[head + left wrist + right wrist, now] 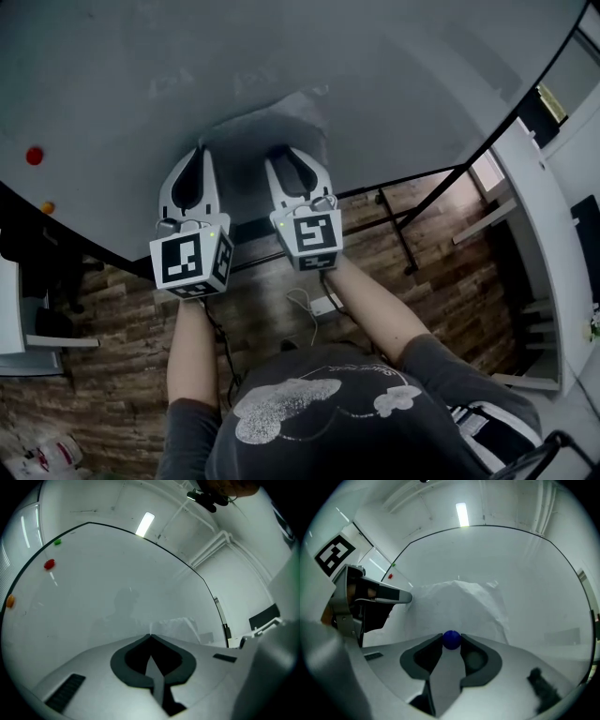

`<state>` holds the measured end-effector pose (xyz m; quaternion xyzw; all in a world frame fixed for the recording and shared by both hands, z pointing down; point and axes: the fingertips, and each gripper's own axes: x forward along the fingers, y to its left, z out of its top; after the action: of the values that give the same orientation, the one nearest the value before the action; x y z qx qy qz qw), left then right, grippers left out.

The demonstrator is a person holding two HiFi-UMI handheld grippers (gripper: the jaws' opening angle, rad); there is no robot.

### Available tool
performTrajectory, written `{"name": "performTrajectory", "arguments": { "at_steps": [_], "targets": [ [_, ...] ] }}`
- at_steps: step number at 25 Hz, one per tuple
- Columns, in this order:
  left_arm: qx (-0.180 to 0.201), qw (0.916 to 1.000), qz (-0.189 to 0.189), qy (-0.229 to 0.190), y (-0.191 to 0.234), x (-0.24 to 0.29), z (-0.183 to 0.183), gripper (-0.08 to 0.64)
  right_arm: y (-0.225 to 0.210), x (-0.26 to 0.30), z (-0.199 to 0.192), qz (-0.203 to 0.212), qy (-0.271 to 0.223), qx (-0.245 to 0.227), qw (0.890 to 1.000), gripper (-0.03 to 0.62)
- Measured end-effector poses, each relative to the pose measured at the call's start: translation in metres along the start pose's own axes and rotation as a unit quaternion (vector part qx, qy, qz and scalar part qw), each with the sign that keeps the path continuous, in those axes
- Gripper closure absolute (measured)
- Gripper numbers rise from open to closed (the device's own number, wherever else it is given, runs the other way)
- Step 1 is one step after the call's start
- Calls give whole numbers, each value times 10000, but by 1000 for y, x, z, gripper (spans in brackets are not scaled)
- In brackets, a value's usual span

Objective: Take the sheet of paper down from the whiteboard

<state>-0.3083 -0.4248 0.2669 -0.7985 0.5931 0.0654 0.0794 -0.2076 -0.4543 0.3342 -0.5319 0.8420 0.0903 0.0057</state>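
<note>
My right tongs (451,642) are clamped on a blue round magnet (451,637) at the lower part of the sheet of paper (461,606), which lies crumpled against the whiteboard (309,56). My left tongs (150,636) are pressed together at the sheet's left edge (whether they have caught the paper I can't tell). A red magnet (49,564), an orange magnet (10,601) and a green magnet (57,542) sit well off to the left.

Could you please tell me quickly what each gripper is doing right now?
Left gripper: closed at the left edge of the sheet of paper; whether it pinches it cannot be told.
Right gripper: closed on the blue magnet.
</note>
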Motion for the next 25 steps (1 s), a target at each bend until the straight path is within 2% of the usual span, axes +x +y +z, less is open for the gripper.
{"name": "performTrajectory", "arguments": {
  "at_steps": [2, 6, 13, 25],
  "targets": [
    [33, 10000, -37, -36, -7, -4, 2, 549, 0, -5, 2, 51, 57, -153, 9999, 465],
    [26, 10000, 36, -39, -16, -8, 10, 548, 2, -20, 10, 200, 23, -51, 9998, 463],
    [212, 9990, 390, 112, -36, -32, 3, 549, -7, -57, 9, 498, -77, 48, 9987, 465],
    [492, 9945, 827, 413, -118, -93, 6, 549, -43, -153, 13, 907, -97, 235, 9956, 465]
  ]
}}
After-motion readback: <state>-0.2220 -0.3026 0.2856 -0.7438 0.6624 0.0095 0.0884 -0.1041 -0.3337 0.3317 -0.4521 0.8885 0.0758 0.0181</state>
